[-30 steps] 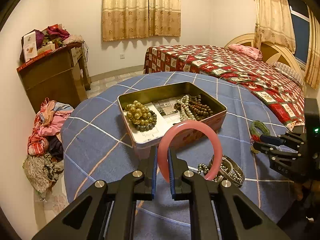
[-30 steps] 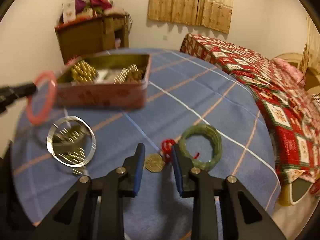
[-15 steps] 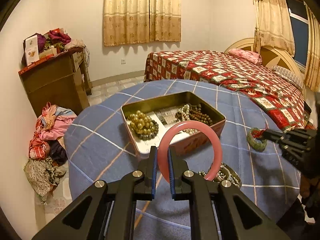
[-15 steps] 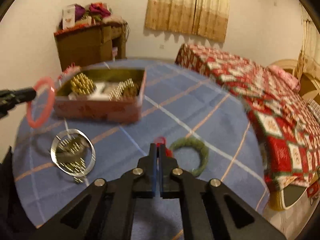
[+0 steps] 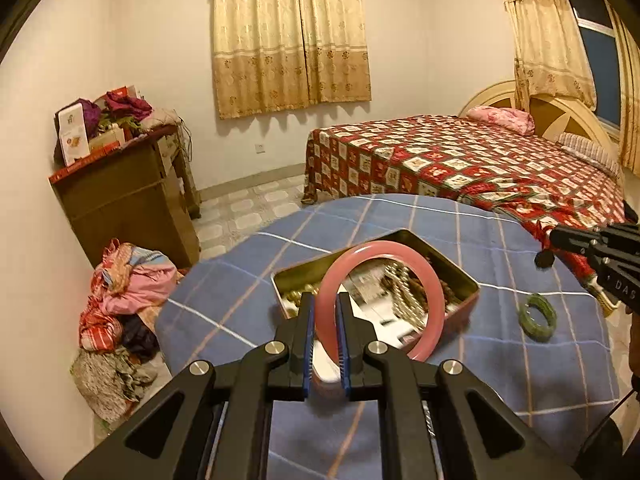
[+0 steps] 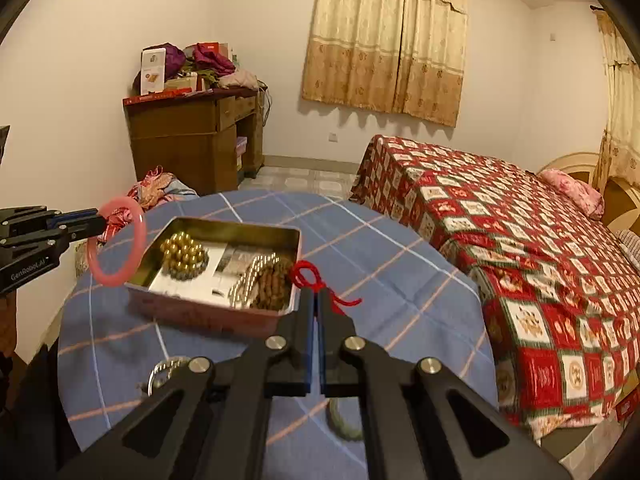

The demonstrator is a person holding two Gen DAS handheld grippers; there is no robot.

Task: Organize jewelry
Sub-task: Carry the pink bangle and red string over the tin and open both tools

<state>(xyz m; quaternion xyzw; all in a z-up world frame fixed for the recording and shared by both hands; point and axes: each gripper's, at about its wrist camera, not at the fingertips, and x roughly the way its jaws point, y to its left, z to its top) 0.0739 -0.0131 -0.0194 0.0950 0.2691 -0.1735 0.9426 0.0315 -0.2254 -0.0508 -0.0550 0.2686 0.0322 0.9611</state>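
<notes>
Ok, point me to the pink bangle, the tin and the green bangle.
pink bangle [image 5: 434, 280]: left wrist view, on its right arc, clear of the fingers.
tin [image 6: 224, 225]: right wrist view, on its far rim.
green bangle [image 5: 527, 318]: left wrist view, on its left arc, lying on the cloth.

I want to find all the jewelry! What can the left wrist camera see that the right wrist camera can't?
Only the left wrist view shows the whole green bangle lying on the blue checked tablecloth. Only the right wrist view shows the red knotted cord pinched in the right gripper. Both show the pink ring bangle in the left gripper and the open metal tin of beads.
</notes>
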